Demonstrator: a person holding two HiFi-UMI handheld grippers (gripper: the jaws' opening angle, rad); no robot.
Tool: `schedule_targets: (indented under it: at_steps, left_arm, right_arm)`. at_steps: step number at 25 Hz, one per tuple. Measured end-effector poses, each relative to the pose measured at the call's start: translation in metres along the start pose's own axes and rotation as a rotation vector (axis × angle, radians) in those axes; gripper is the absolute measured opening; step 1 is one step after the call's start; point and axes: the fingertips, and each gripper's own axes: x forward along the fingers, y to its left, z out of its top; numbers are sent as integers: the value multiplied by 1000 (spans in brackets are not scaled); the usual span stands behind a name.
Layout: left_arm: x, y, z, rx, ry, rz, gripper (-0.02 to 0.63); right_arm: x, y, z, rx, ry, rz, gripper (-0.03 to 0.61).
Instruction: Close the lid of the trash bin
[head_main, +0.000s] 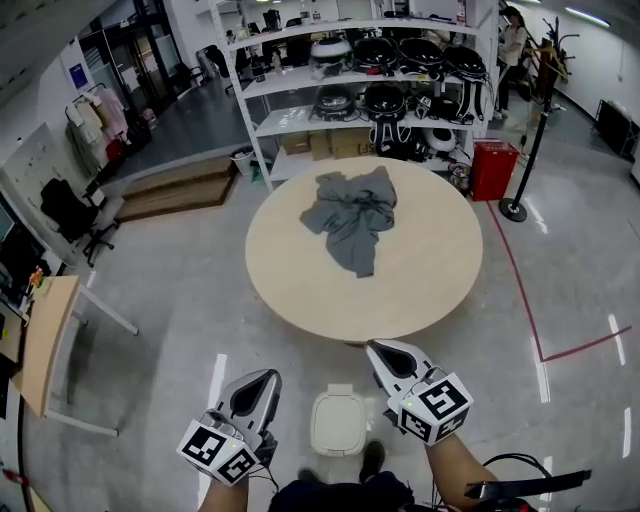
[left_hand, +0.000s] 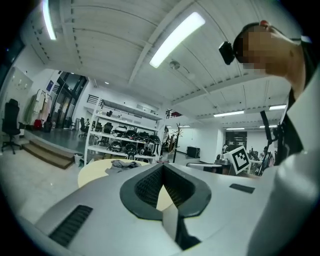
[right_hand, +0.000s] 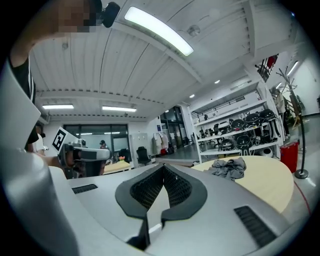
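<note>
The left hand-held gripper (head_main: 268, 376) is hovering over the grey floor (head_main: 170, 330), jaws together and empty. The white trash bin (head_main: 337, 420), lid down, is standing between it and the right hand-held gripper (head_main: 374, 347), whose jaws are also together on nothing. Beyond, a round bench (head_main: 420, 270) is carrying a grey cloth (head_main: 350, 215) — white shelves (head_main: 290, 82) behind.

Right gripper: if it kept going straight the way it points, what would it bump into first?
Probably the near rim of the round table, just ahead of the right gripper; depth is hard to judge.

Left tool (head_main: 264, 378) and right tool (head_main: 377, 349) point forward side by side, jaws together.
</note>
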Motion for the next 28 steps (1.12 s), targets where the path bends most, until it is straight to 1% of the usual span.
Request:
schedule_targets:
  at_steps: [3, 6, 10, 12, 14, 16, 19, 22, 25, 28]
  left_arm:
    - [-23, -11, -2, 2, -4, 4, -11]
    - [-50, -17, -1, 3, -30, -8, -11]
    - [-104, -28, -11, 12, -40, -33, -11]
    - [-138, -30, -17, -8, -46, -33, -11]
    - [-173, -34, -22, -51, -69, -40, -11]
    - [-206, -40, -28, -91, -86, -67, -11]
    - [-247, -53, -34, -90, -84, -120, -11]
    - [-283, -69, -36, -88, -87, -145, -11]
    - [-312, -89, -34, -93, -92, -160, -11]
    - [-337, -114, -29, -79, -104, -176, -11]
  right_arm:
    - [-13, 23, 4, -10, -7, 9, 8]
    - [-24, 55, 3, -49, -5, 11, 8]
    - [-45, 108, -4, -63, -8, -16, 8]
    - [-59, 142, -11, -73, -2, -25, 8]
    - [-76, 176, -20, -86, 14, -39, 8]
    - [-93, 206, -31, -91, 28, -69, 8]
    - [-119, 243, -40, -80, 37, -114, 8]
    - [-144, 277, -40, -94, 40, -131, 8]
    - [-171, 303, -31, -102, 35, -149, 8]
    - [-196, 324, -22, -121, 20, -150, 8]
